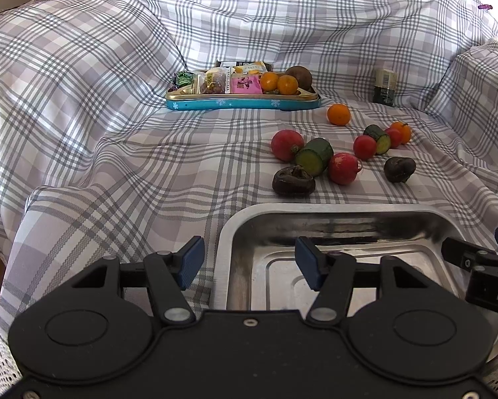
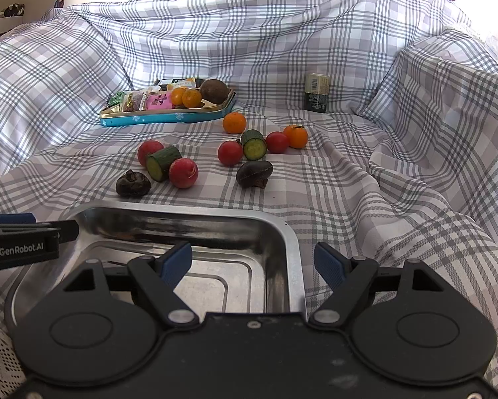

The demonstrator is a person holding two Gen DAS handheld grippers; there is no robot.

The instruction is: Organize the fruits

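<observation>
The stainless steel tray (image 2: 292,239) is the reference landmark: a shallow rectangular pan with rounded corners, a flat rim and a stepped, ribbed floor, and it holds nothing. It rests on a grey-and-white plaid cloth (image 2: 348,199) that is creased and draped over raised shapes behind. The left gripper (image 1: 247,264) sits at the tray's near left corner, its blue ribbed pads (image 1: 190,262) spread apart, one over the cloth and one over the tray floor, gripping nothing. The right gripper (image 2: 252,262) sits at the tray's near right corner, likewise spread wide and unloaded, straddling the right rim. The loose produce lies on the cloth just beyond the tray's far rim. Nearest are two dark, wrinkled water chestnuts (image 2: 133,183) (image 2: 254,173). Behind the left one, a cut cucumber segment (image 2: 162,163) with a pale green face lies between two red radishes (image 2: 183,173) (image 2: 149,151). Further right, a second cucumber piece (image 2: 254,145) sits between two smooth red cherry tomatoes (image 2: 230,153) (image 2: 277,142), with a small orange citrus fruit (image 2: 296,136) at the row's right end and another (image 2: 234,122) behind. Well beyond the tray stands a blue tin (image 2: 169,118) with snowflake marks and a gold rim, holding wrapped snack packets (image 2: 149,101), two orange citrus fruits (image 2: 186,97) and a round brown fruit (image 2: 214,91). To its right stands a small dark carton (image 2: 316,92).
</observation>
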